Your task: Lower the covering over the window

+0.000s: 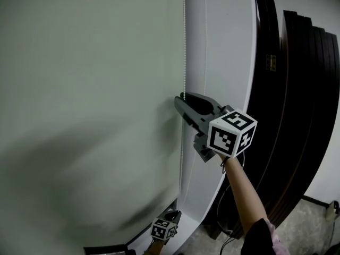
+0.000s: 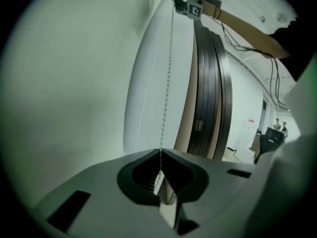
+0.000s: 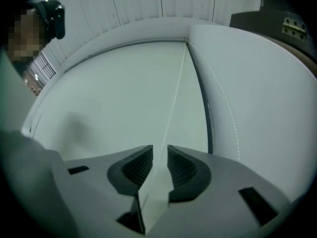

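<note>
The pale blind (image 1: pixel 90 89) fills nearly all of the head view, and its bead chain (image 1: pixel 184 47) hangs straight down its right edge, beside a white strip of wall (image 1: pixel 223 62). The left hand-held gripper (image 2: pixel 160 152) sits low on that chain with its jaws pinched together on the beads. The chain runs taut up from the closed tips, which suits a downward pull to roll the covering out. The right hand-held gripper (image 3: pixel 159 152) is held high on the same chain with its jaws apart. The chain (image 3: pixel 176 98) passes through the gap without being pressed by the ribbed pads, so it looks placed to take the next hold higher up in a hand-over-hand pull. A second strand (image 3: pixel 225 103) of the loop shows faintly to the right in the right gripper view. Dark boards (image 1: pixel 297 89) lean against the wall to the right, clear of both grippers. The top roller is not visible in any view, so how much covering is left to unroll cannot be told. In the head view the left hand-held gripper (image 1: pixel 174 214) is small and partly cut off at the lower edge. The dark strip (image 1: pixel 106 247) beside it could be the blind's bottom bar or the sill; I cannot tell which.
</note>
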